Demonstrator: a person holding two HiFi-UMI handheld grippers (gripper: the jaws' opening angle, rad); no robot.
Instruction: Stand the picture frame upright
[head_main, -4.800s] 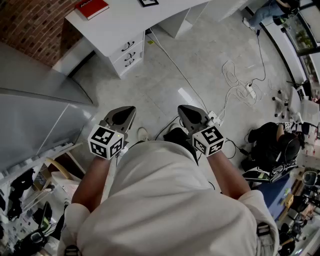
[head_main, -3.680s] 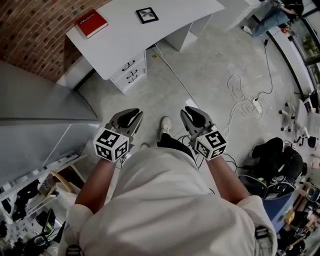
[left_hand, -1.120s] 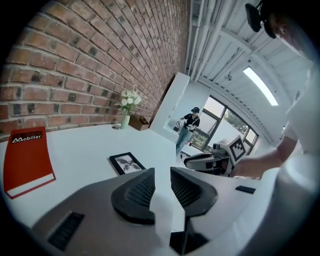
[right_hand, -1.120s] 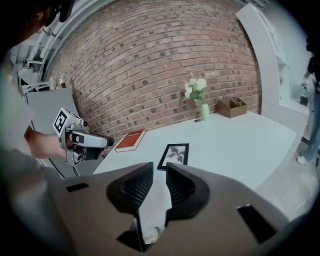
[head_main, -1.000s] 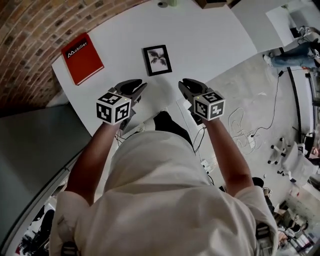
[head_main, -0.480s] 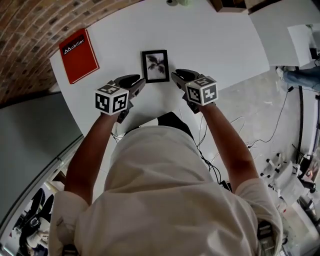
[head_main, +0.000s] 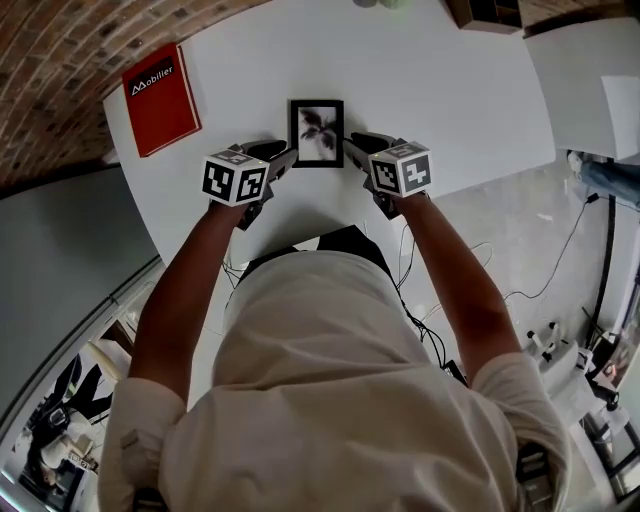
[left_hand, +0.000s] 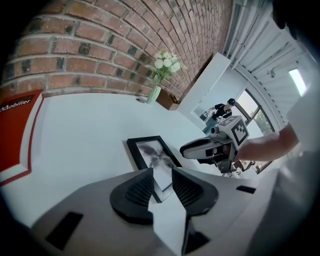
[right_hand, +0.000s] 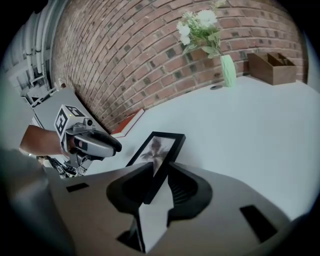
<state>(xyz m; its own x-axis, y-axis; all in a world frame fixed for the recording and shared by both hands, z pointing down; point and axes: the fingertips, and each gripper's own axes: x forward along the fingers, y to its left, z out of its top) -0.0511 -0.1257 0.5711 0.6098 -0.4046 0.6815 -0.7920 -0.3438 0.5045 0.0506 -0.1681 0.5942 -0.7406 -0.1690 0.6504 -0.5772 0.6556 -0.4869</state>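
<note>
The frame lies flat on the white surface, close to its near edge, with its long axis running away from the person. The left tongs stand at its near left corner and the right tongs at its near right corner, both about equally near. Both are spread, and the left jaws have just been opening. A frame corner shows in each gap, but no pad presses it.

Office; white desk, brick wall, cabled floor.
</note>
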